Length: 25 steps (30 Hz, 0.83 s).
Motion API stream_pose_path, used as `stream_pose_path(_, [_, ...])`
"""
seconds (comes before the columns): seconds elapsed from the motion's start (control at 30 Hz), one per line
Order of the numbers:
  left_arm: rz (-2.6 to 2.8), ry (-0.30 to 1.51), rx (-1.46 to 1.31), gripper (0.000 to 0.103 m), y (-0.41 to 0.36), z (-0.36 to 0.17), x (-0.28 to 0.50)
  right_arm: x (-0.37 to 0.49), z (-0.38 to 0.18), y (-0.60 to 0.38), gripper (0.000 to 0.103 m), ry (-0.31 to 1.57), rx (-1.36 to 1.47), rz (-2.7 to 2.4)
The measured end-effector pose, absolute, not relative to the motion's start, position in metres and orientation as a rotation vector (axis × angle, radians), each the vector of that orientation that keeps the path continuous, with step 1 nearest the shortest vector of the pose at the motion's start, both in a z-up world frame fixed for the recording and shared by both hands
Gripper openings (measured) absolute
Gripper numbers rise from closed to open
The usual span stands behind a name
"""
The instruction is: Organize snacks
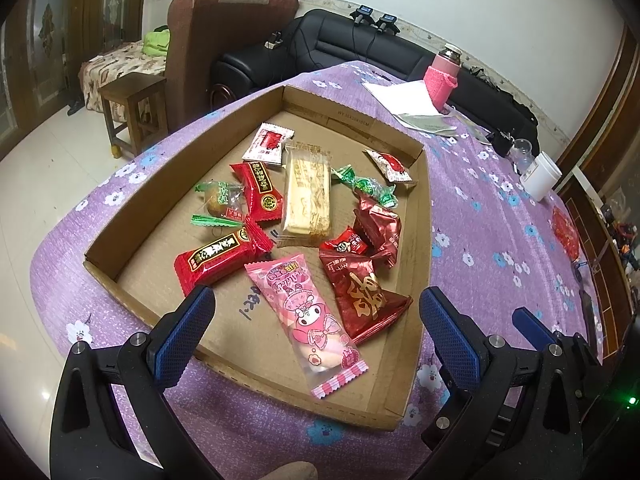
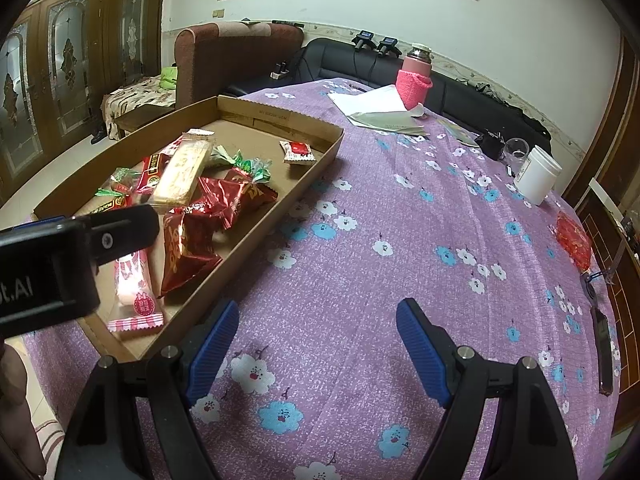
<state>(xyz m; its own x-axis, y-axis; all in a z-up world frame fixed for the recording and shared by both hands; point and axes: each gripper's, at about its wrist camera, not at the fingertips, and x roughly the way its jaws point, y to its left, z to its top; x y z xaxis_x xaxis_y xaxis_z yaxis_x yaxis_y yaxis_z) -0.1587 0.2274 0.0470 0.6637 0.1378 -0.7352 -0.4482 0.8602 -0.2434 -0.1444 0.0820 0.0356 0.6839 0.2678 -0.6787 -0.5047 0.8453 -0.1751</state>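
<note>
Snacks are gathered in a shallow cardboard tray (image 1: 427, 216) on a table covered by a purple flowered cloth (image 2: 400, 240).

The left gripper (image 1: 316, 334) is held wide open and empty above the tray's near edge, over a pink cartoon-printed packet (image 1: 308, 320) lying by that edge. A dark red foil bag (image 1: 364, 300) is seen just beside the packet, and a pale wafer pack (image 1: 306, 196) near the tray's middle. The right gripper (image 2: 316, 348) is held wide open, nothing between its pads, over bare cloth beside the tray's right edge. A white jar (image 2: 538, 176) stands toward the table's far right edge.
</note>
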Motion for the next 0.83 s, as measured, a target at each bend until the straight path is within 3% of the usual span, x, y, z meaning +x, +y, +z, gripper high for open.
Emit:
stream_pose_path(0.63, [0.354, 0.682, -0.375, 0.103, 0.237, 0.068, -0.159, -0.15, 0.04, 0.079, 0.083, 0.672, -0.365, 0.462])
stream_pose_path(0.83, [0.317, 0.73, -0.287, 0.103, 0.212, 0.076, -0.143, -0.134, 0.053, 0.038, 0.084, 0.655, -0.306, 0.413])
